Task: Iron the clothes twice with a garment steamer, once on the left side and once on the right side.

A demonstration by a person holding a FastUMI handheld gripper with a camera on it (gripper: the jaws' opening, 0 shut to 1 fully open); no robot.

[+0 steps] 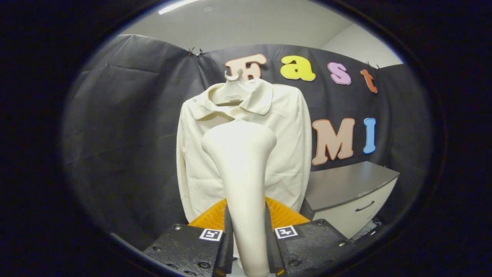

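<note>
Overall: lines run from the left of the frame to the right.
Wall point(127, 127): dark cloth fills the left half of the frame and carries on behind everything else, creased, clipped at its top edge.
Ceiling point(238, 27): pale, across the top of the frame, with a bright light strip at upper left.
Shirt point(284, 154): cream, long-sleeved and collared, hanging at centre frame against the cloth, front facing the camera, sleeves straight down at both sides.
Hanger point(232, 90): pale, at upper centre inside the collar, its hook rising above the neckline.
Garment steamer point(242, 161): cream, upright at centre and lower centre; its narrow handle rises from between the fingers and flares to a wide head that overlaps the shirt's chest. Whether head and fabric touch cannot be told.
Gripper point(248, 246): bottom centre, both fingers pressed against the steamer's handle, one on each side, holding it.
Cabinet point(353, 192): lower right, beside the shirt's hem, grey top, light front with a dark drawer handle.
</note>
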